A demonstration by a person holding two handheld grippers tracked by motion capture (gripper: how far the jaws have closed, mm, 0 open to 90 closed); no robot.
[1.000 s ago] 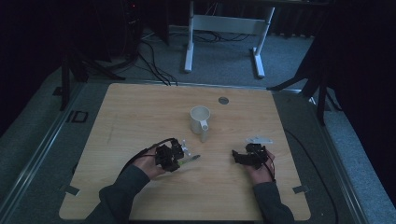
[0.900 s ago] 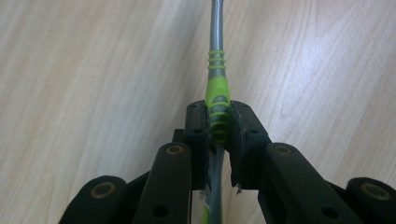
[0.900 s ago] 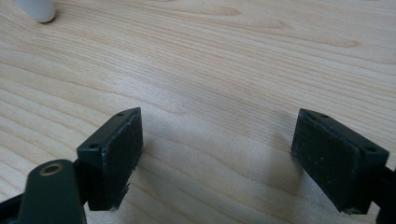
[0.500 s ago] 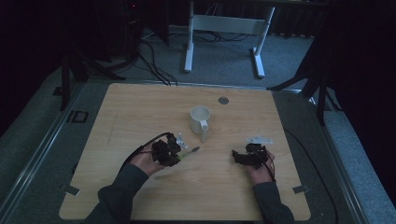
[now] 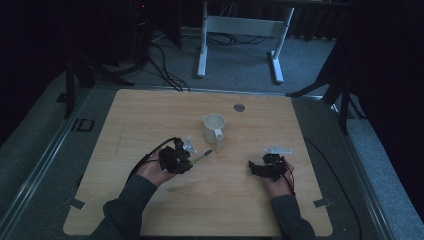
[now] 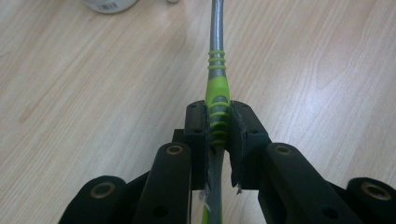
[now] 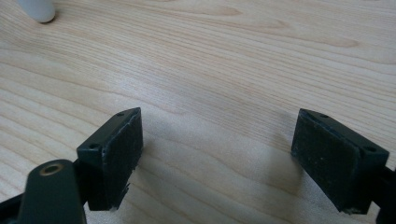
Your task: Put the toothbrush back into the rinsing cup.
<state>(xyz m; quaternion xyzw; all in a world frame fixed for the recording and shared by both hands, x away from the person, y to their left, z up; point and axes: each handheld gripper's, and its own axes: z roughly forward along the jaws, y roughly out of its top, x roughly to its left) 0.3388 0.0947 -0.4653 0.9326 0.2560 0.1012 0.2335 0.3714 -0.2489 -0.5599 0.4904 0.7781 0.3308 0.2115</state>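
Note:
My left gripper is shut on a slim green and grey tool at its ribbed green grip. Past the jaws, the tool's grey shaft points toward a white mug that stands upright at the table's middle. The tool's tip lies just short of the mug's handle. The mug's base shows at the top edge of the left gripper view. My right gripper rests low over bare wood to the right, open, with nothing between its pads.
A small grey disc is set in the wooden tabletop behind the mug. A white desk frame and cables stand on the floor beyond the far edge. Something white shows at the right gripper view's top left.
The left hand has shifted a little and the tool's tip has swung up toward the mug. The right hand has kept still.

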